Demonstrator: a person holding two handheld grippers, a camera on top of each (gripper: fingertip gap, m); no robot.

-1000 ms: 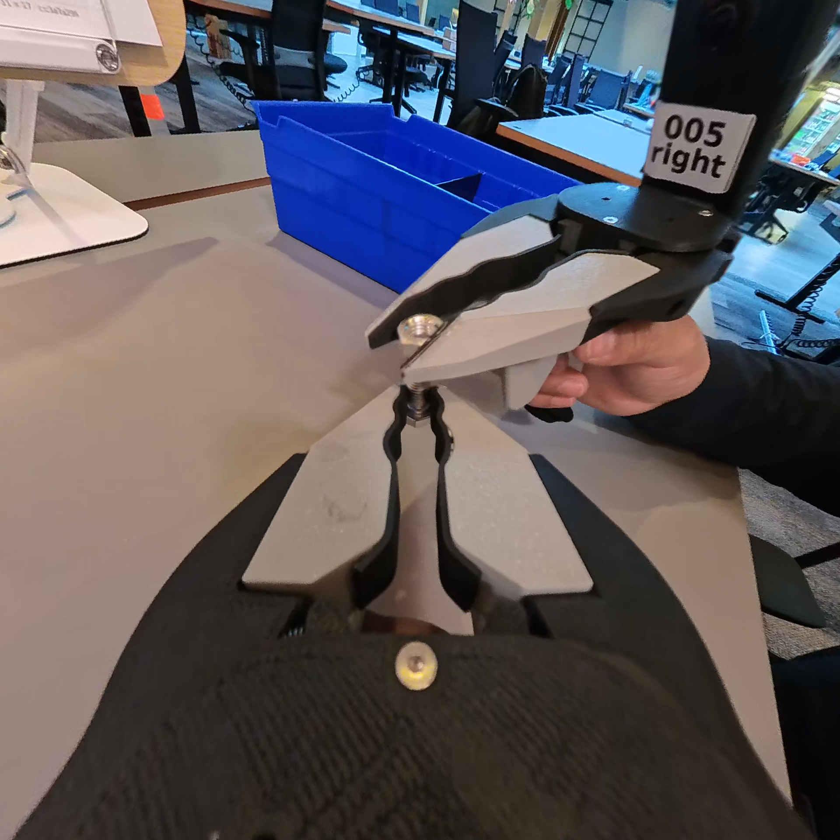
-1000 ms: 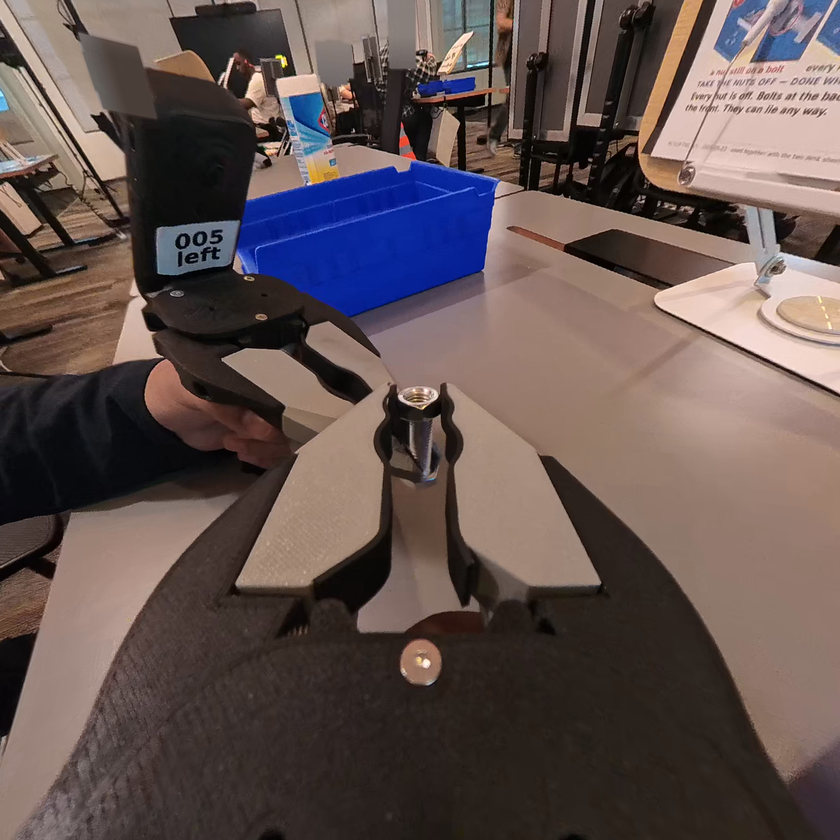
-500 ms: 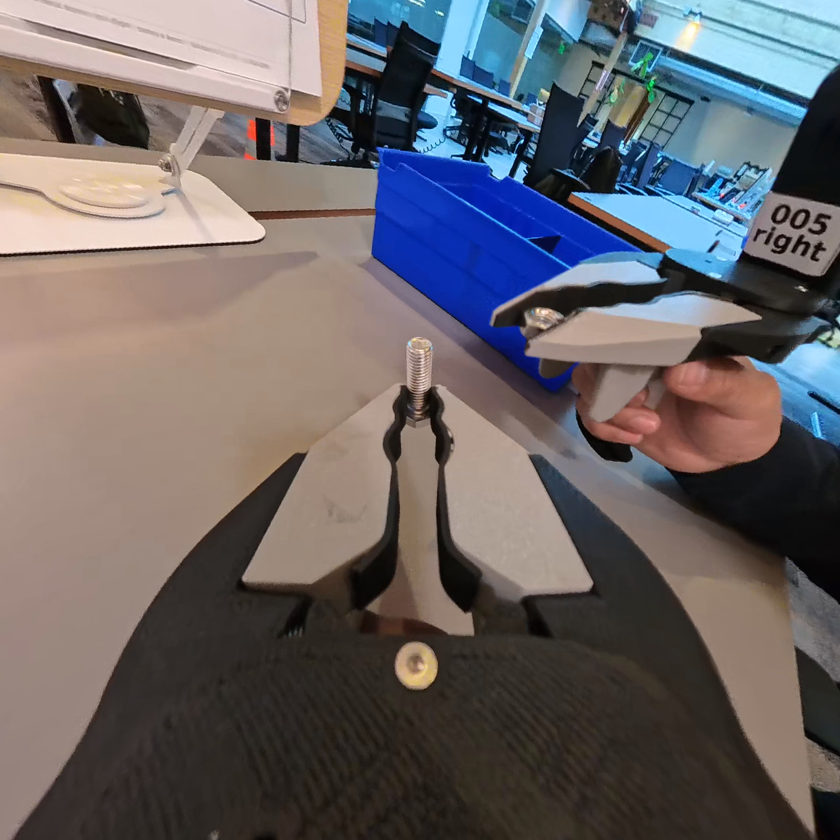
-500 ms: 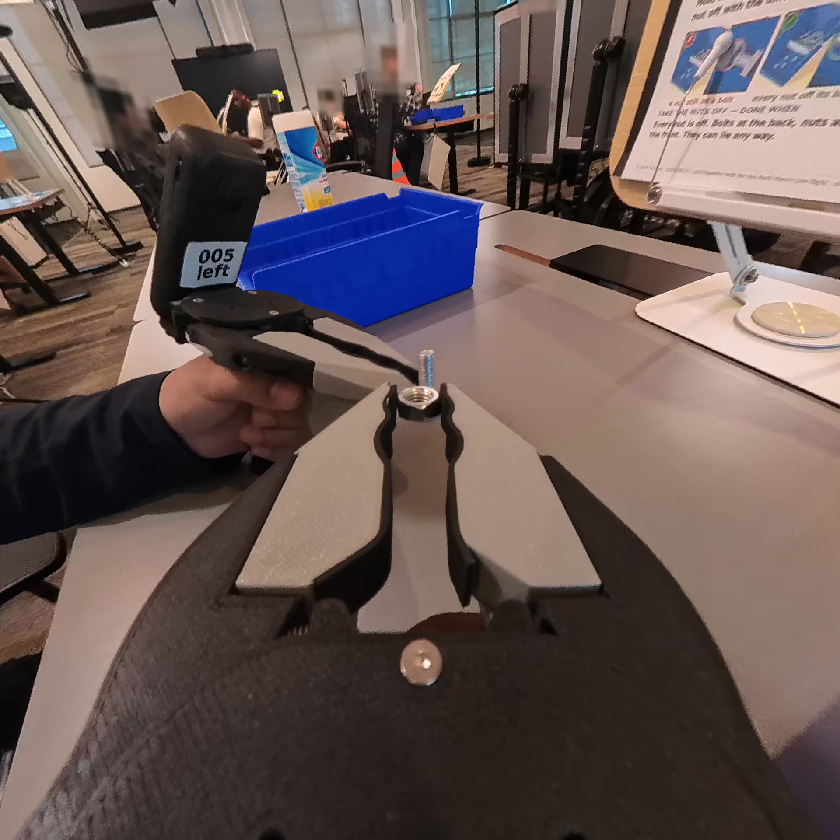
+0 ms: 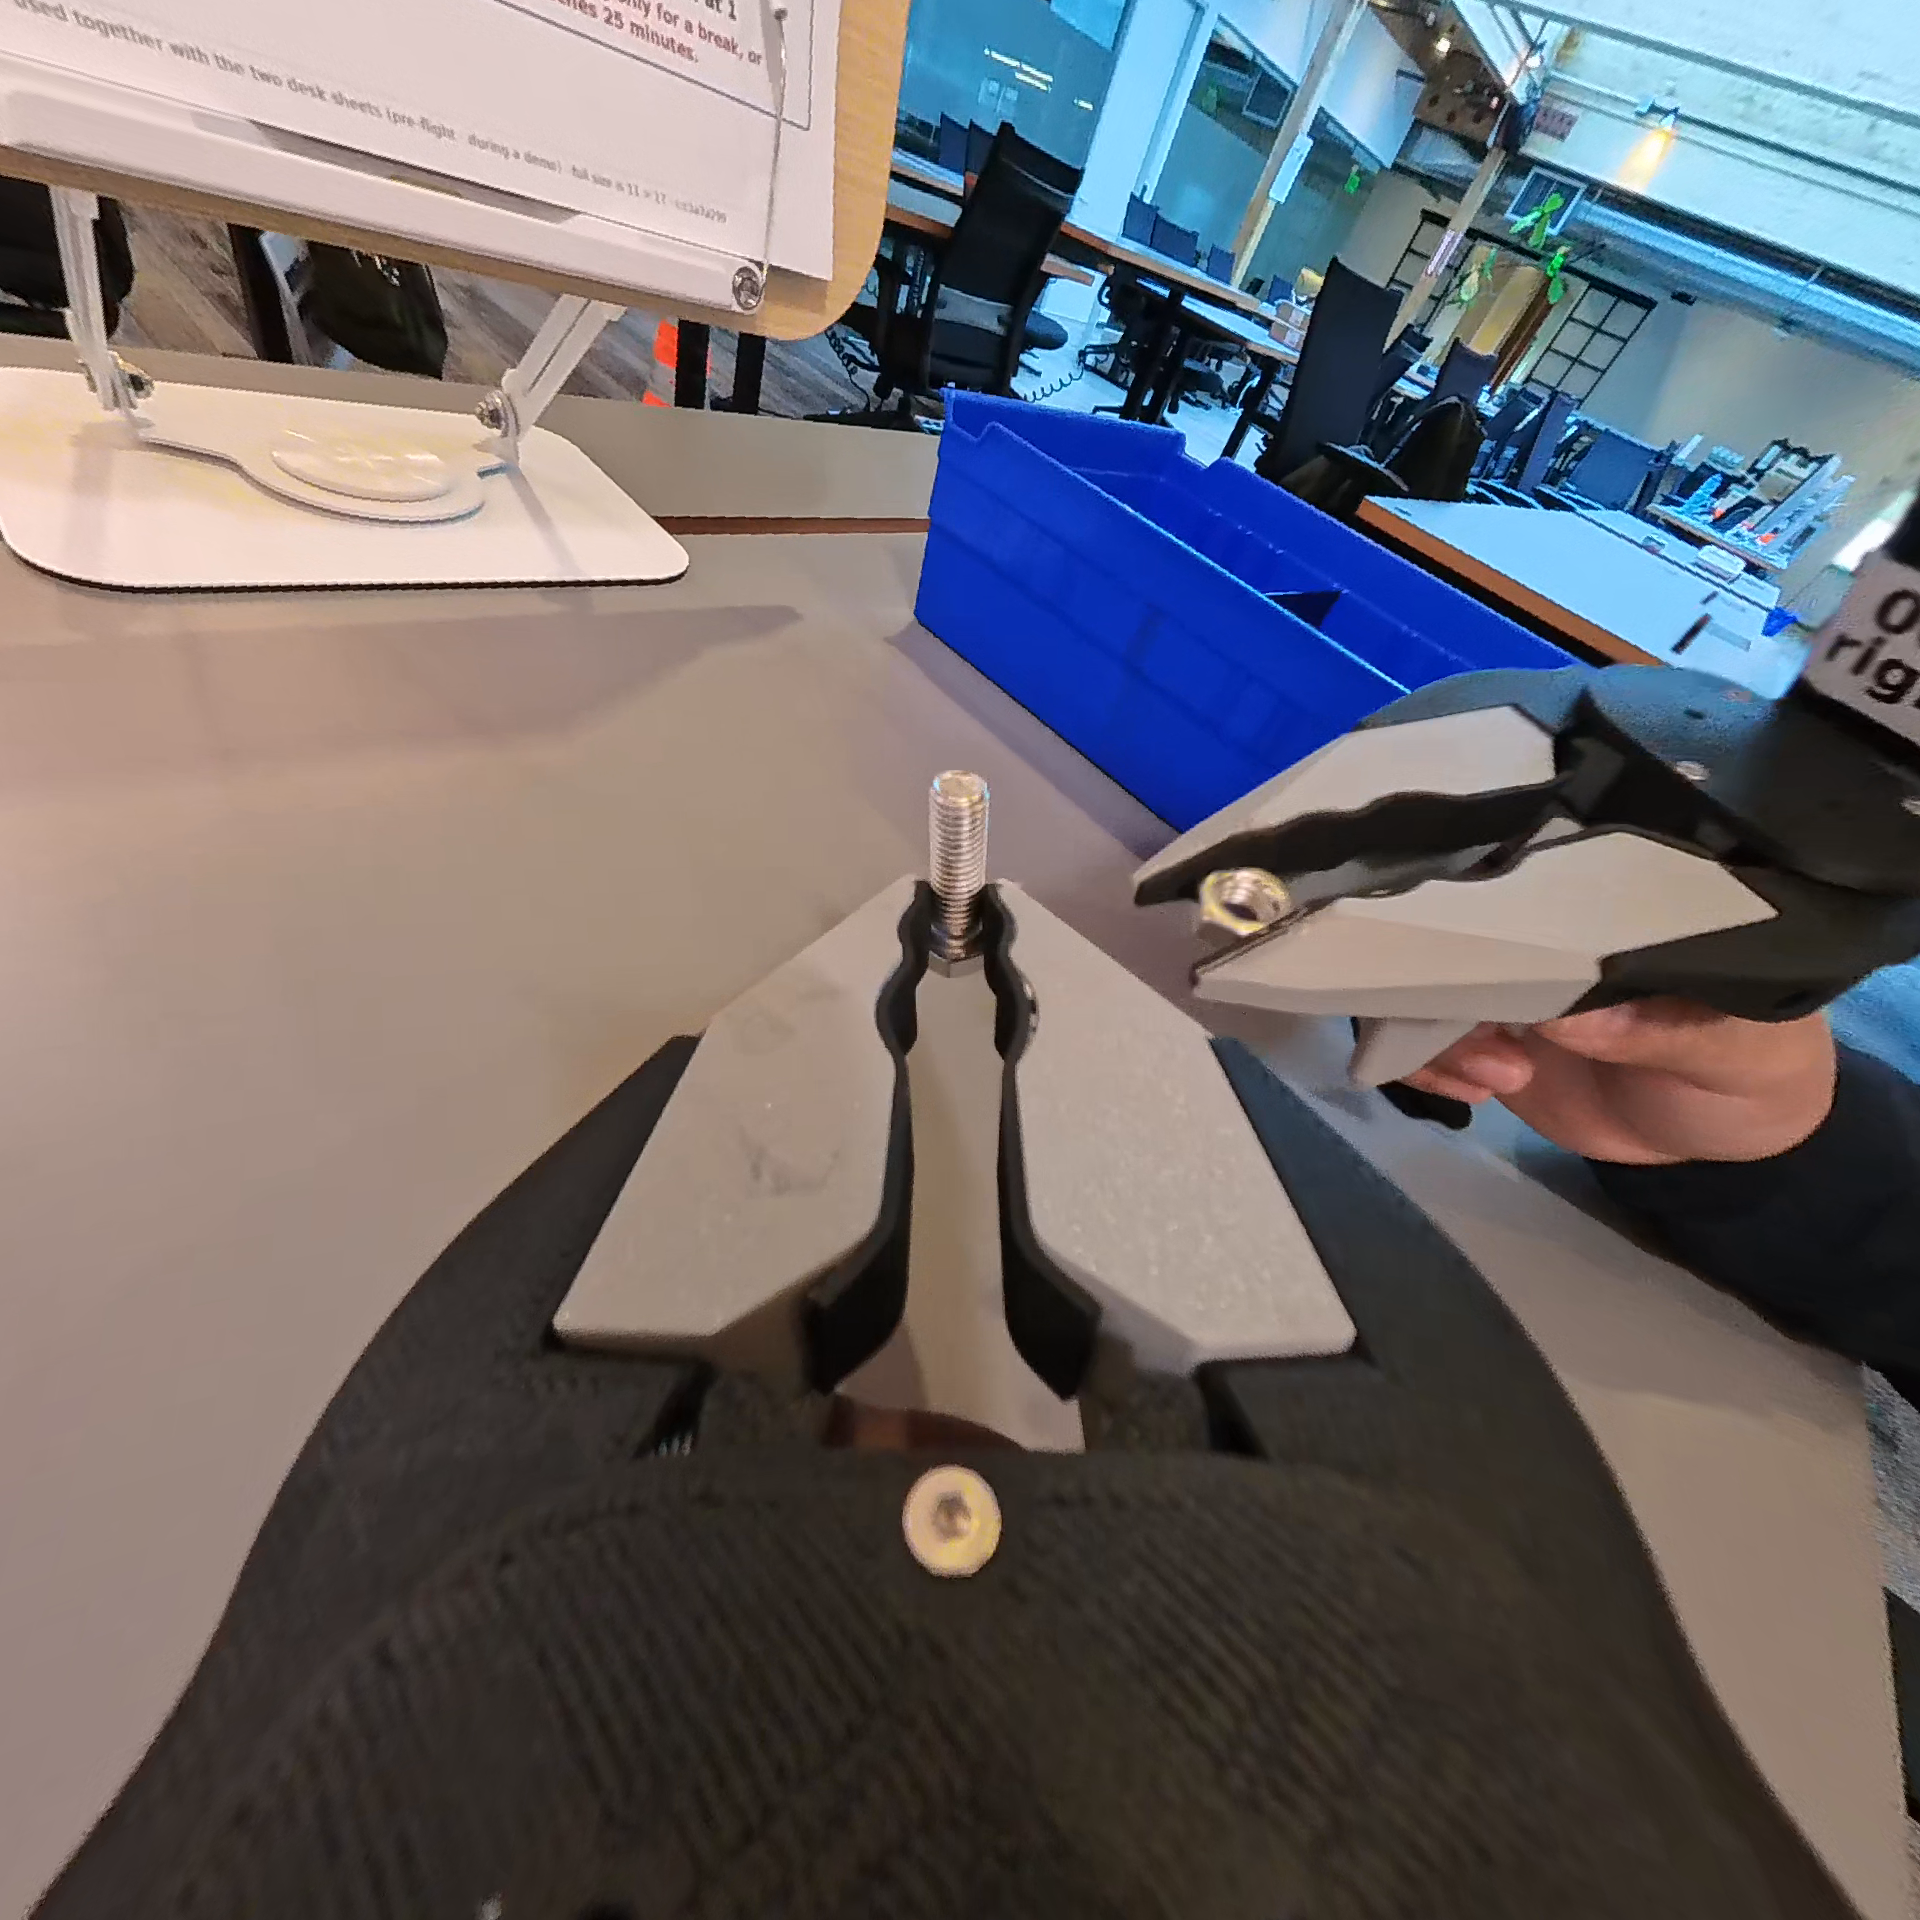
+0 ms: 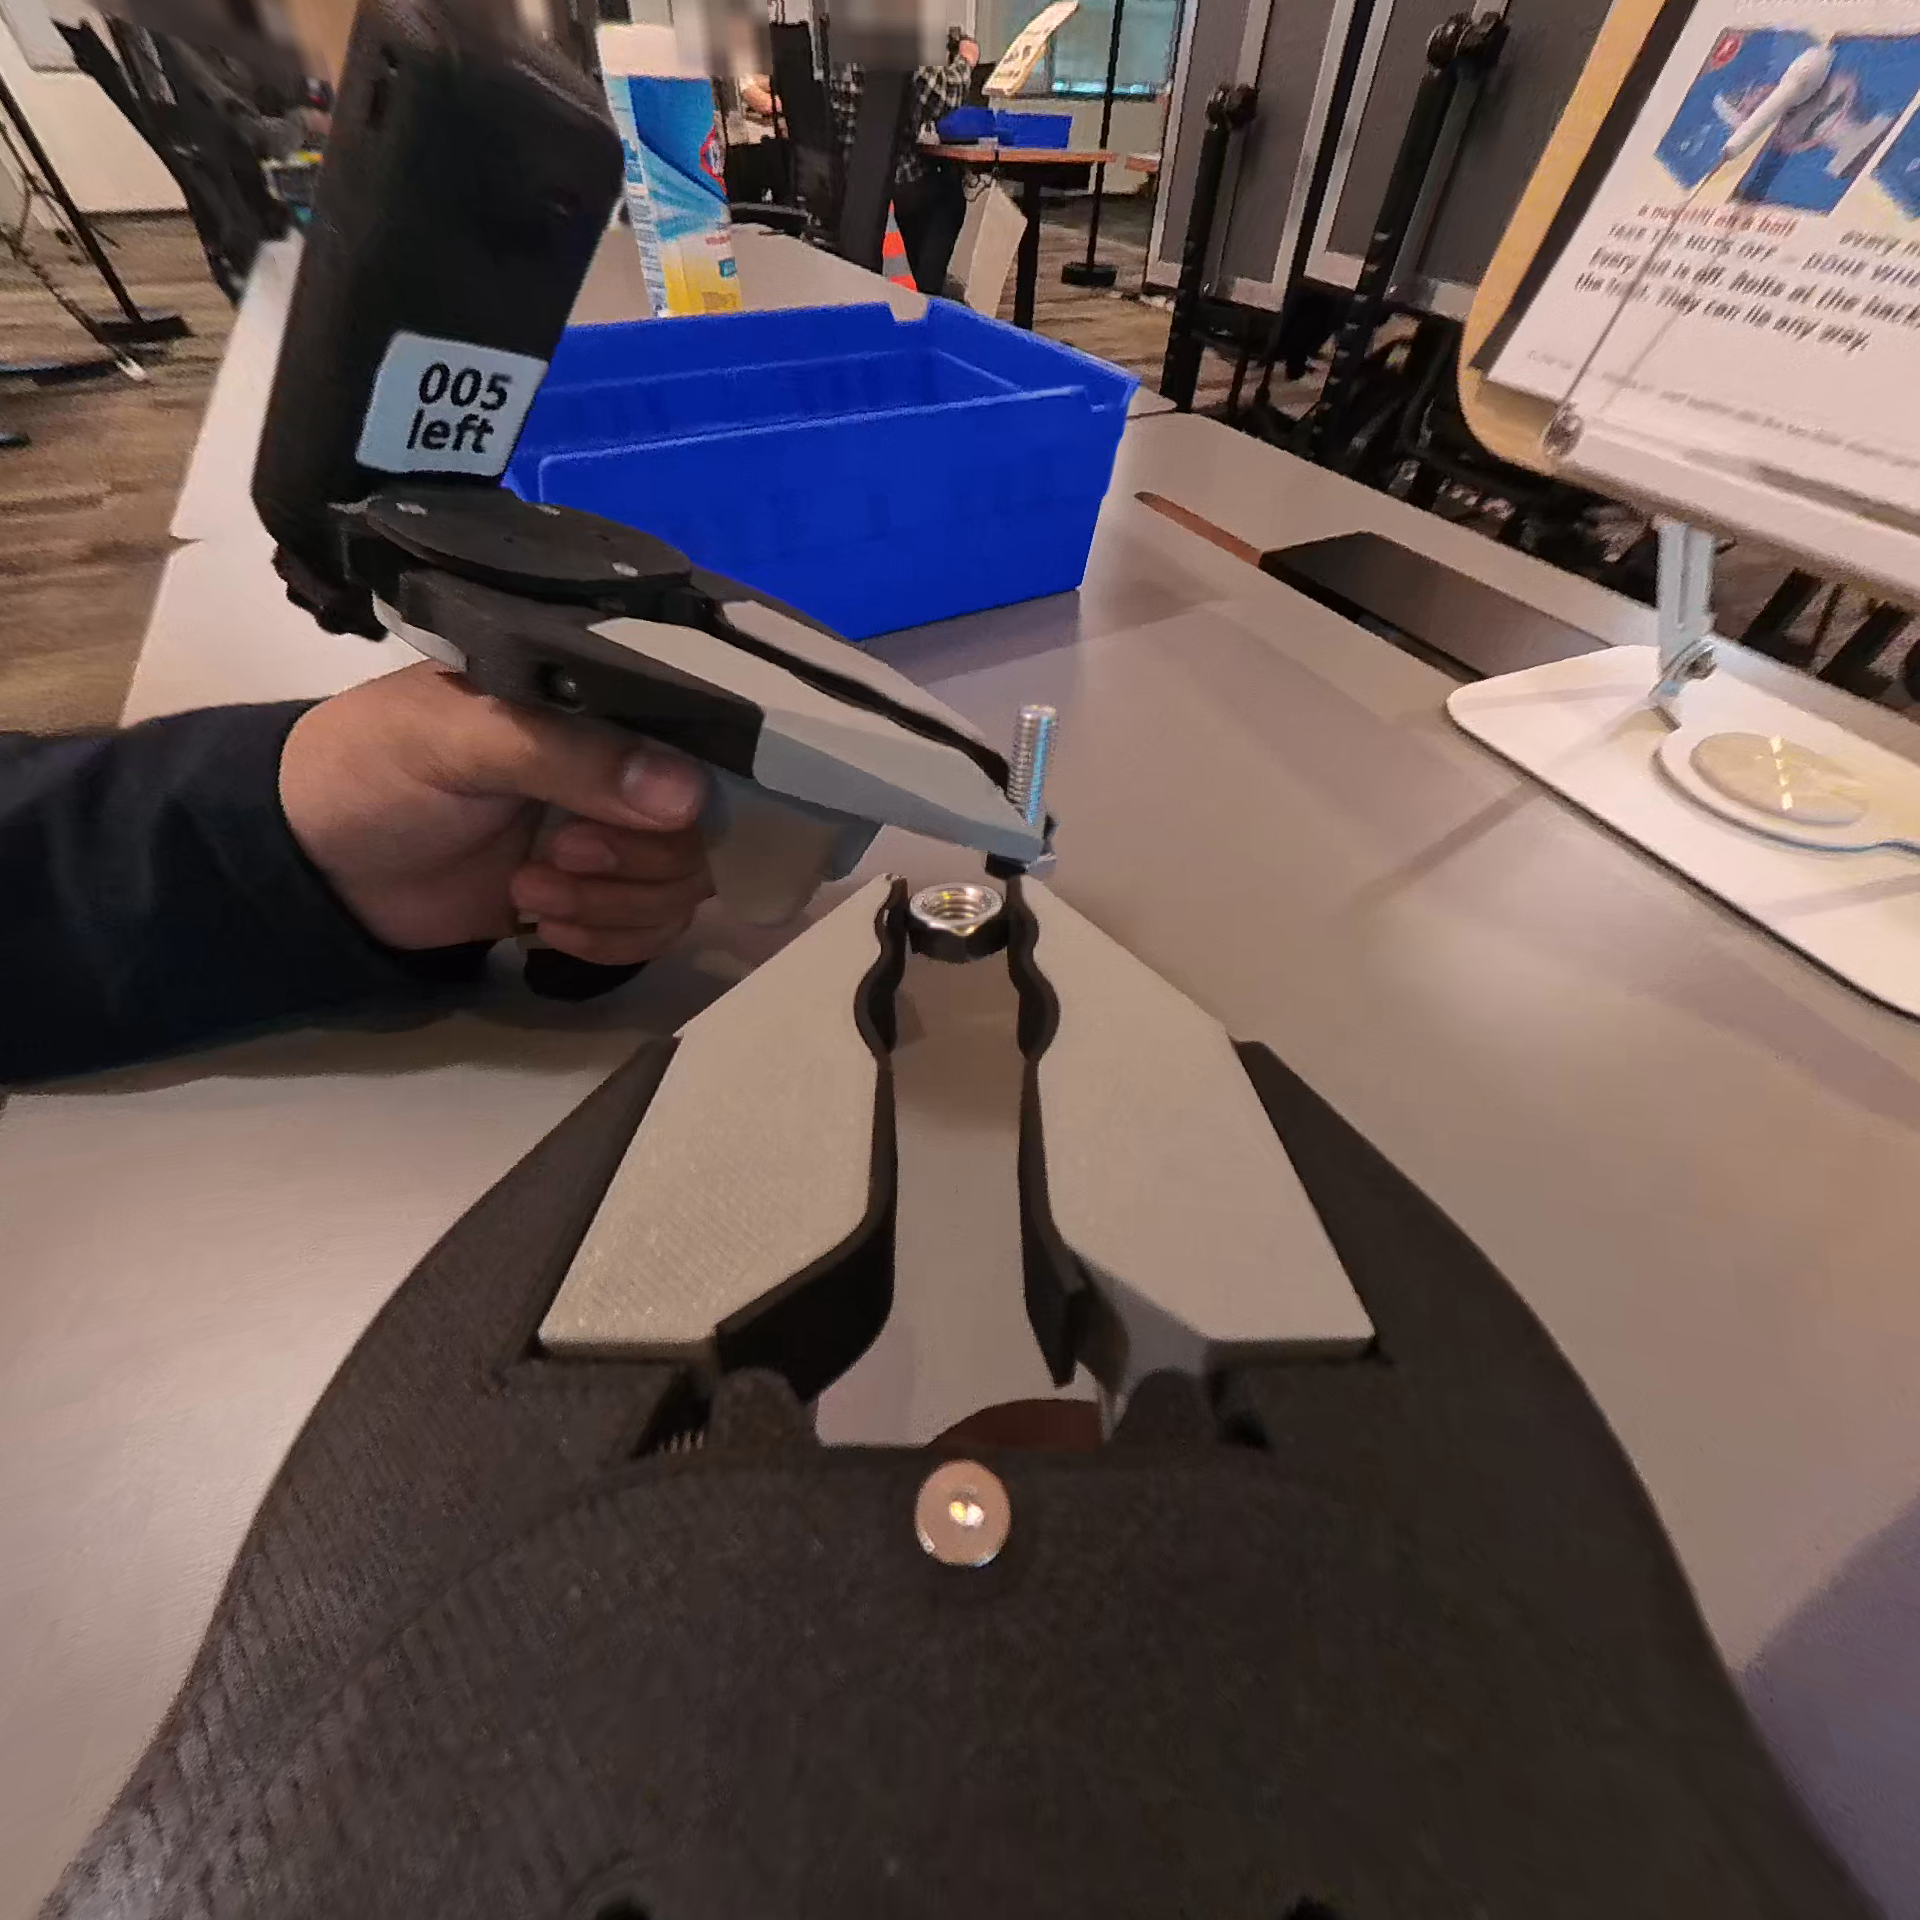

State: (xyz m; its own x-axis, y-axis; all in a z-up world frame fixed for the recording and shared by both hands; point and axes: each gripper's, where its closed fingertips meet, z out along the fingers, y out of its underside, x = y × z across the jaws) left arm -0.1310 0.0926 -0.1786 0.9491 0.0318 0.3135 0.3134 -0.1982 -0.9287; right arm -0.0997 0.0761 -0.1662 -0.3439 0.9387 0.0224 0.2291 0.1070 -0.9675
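The left gripper (image 5: 956, 925) is clamping a silver threaded steel bolt (image 5: 957, 844) upright by its head, while the right gripper (image 6: 951, 925) is pinching a small silver hex nut (image 6: 948, 916) — just beside it, apart. Farther back, a blue plastic bin (image 5: 1164, 644) is sitting on the grey desk (image 5: 416, 831).

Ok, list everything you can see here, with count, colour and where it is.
bolt: one, silver, upright in left claw tips
nut: one, silver, in right claw tips
bin: one, blue, on table behind the claws
table: one, grey
document stand: one, white base, far edge of table
wipes canister: one, blue and yellow, beyond bin
left claw: shut on bolt
right claw: shut on nut
hands: two, gripping handles
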